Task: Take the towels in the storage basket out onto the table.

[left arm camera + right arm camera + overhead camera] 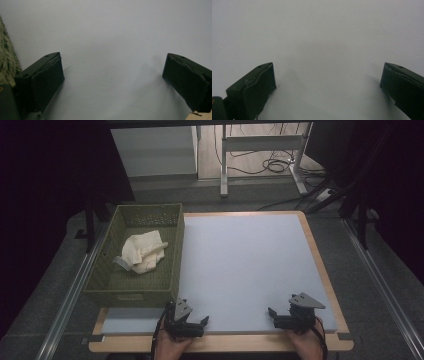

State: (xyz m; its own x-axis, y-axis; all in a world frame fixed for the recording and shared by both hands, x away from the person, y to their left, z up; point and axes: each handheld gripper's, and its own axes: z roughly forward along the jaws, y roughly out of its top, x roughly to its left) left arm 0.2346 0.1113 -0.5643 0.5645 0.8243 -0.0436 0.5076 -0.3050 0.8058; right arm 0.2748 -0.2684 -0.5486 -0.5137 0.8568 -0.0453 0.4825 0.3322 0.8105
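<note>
My left gripper (192, 316) rests at the near edge of the pale blue-grey mat (240, 265), just in front of the green basket's near right corner. Its jaws stand wide apart with nothing between them, and in the left gripper view the left gripper (112, 61) has bare mat (112, 30) between and ahead of its jaws. My right gripper (281, 309) sits at the near right of the mat, also open and empty. In the right gripper view the right gripper (327, 67) faces plain mat (324, 32).
A green woven basket (172, 250) stands along the mat's left side, holding a crumpled cream cloth (142, 251); its wall shows at the left edge of the left gripper view (6, 55). The wooden table rim (320, 265) frames the mat. Desk legs and cables lie beyond.
</note>
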